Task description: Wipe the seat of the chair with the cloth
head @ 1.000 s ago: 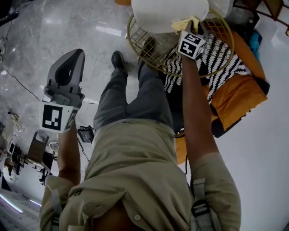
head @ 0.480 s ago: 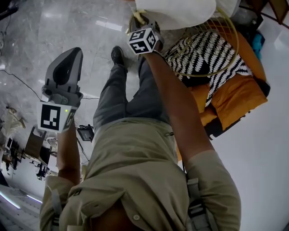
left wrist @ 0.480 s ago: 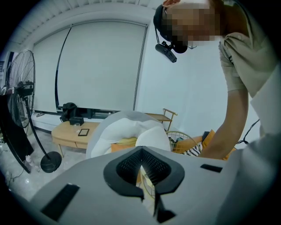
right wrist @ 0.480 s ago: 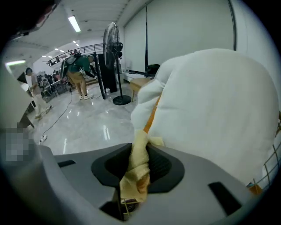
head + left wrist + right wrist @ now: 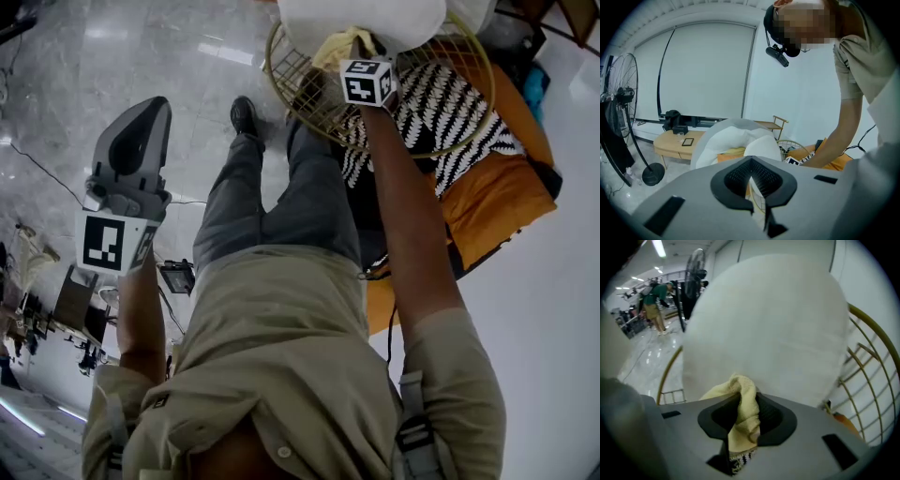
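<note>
The chair is a round gold-wire basket (image 5: 284, 82) with a big white cushion (image 5: 361, 19) on its seat. My right gripper (image 5: 352, 49) reaches over the front rim, shut on a pale yellow cloth (image 5: 335, 47) pressed against the cushion. In the right gripper view the cloth (image 5: 745, 399) bunches up out of that gripper (image 5: 743, 422), with the white cushion (image 5: 768, 324) filling the view right behind it. My left gripper (image 5: 148, 117) hangs over the floor left of the chair, shut and empty; in its own view its jaws (image 5: 751, 177) point toward the cushion (image 5: 736, 140).
A black-and-white patterned cushion (image 5: 445, 112) lies on an orange beanbag (image 5: 497, 197) right of the chair. The person's legs and shoe (image 5: 244, 117) stand by the chair's front. A standing fan (image 5: 621, 93) and a low wooden table (image 5: 670, 140) are further off.
The right gripper swept the cloth left to the chair's left rim, then back right toward the middle of the cushion. The left gripper barely moved.
</note>
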Demonstrator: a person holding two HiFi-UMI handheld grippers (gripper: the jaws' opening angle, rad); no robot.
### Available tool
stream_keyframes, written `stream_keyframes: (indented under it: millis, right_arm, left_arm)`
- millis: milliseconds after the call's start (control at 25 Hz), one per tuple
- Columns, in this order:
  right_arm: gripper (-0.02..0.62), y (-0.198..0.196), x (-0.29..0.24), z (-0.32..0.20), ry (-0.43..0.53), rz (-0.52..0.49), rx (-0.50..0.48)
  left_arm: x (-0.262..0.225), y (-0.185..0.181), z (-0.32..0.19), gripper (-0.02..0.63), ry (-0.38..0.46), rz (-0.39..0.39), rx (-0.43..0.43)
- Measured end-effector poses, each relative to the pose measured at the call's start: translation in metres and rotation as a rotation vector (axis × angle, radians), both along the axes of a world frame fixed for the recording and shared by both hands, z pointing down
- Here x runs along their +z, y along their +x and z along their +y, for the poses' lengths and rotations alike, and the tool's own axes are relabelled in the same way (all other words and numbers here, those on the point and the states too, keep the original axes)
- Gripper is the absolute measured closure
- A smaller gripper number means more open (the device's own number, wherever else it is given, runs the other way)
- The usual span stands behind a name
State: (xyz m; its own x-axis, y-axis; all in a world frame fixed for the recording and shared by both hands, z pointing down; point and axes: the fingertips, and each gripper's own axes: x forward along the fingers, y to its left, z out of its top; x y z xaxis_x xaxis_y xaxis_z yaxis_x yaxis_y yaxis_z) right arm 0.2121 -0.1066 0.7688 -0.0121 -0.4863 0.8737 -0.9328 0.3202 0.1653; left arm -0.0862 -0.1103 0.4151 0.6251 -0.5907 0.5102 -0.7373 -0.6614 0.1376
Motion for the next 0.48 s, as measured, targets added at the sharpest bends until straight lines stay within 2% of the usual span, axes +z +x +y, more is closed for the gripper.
stream_keyframes:
  millis: [120, 200, 320, 480]
  right_arm:
    - [0.483, 0.096, -0.004, 0.011, -0.001, 0.092, 0.23]
    - [0.483, 0.131, -0.015, 0.017, 0.02, 0.127, 0.304]
    - [0.485, 0.142, -0.023, 0.023, 0.041, 0.136, 0.329]
    - [0.486, 0.109, -0.014, 0.02, 0.038, 0.096, 0.319]
  left_arm:
    - [0.001, 0.004, 0.001, 0.591, 0.001, 0.002, 0.007]
    - [0.002, 0.009, 0.003, 0.591, -0.002, 0.002, 0.016]
    - [0.001, 0.014, 0.005, 0.591, -0.005, 0.003, 0.026]
    - [-0.002, 0.015, 0.001, 0.591, 0.008, 0.005, 0.027]
